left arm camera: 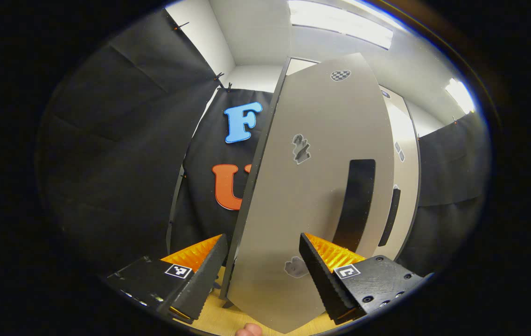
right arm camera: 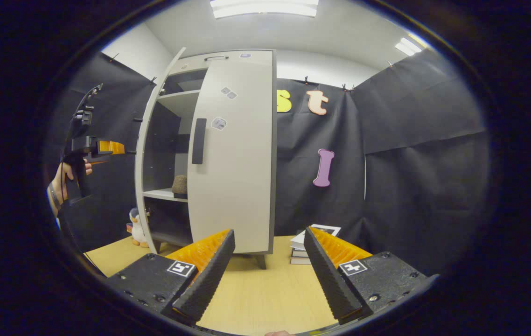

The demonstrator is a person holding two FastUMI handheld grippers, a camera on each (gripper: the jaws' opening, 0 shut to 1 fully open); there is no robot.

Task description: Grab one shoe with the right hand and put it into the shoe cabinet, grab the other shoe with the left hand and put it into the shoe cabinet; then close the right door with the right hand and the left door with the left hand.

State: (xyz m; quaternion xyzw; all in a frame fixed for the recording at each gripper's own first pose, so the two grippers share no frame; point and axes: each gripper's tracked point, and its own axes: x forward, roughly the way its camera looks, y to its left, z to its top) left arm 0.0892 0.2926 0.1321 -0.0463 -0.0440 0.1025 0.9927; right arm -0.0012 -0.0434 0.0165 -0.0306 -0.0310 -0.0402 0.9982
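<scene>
Shoe cabinet [right arm camera: 209, 154]: pale, upright on the wooden floor [right arm camera: 265, 289], at 11 o'clock in the right gripper view. Right door [right arm camera: 235, 158]: shut flush, dark handle [right arm camera: 199, 141] on its face. Left door [left arm camera: 317, 196]: ajar, swung outward, close before the left gripper [left arm camera: 263, 266] at 12 o'clock, its edge standing between the parted fingers. One shoe [right arm camera: 180, 185]: brownish, on the middle shelf inside; the second cannot be made out. Left gripper: jaws open, gripping nothing; in the right gripper view it sits at 9 o'clock, held by a hand [right arm camera: 62, 179]. Right gripper [right arm camera: 269, 261]: jaws open, empty, well back from the cabinet. Stacked books [right arm camera: 310, 247] and a penguin toy [right arm camera: 137, 228]: on the floor beside the cabinet.
</scene>
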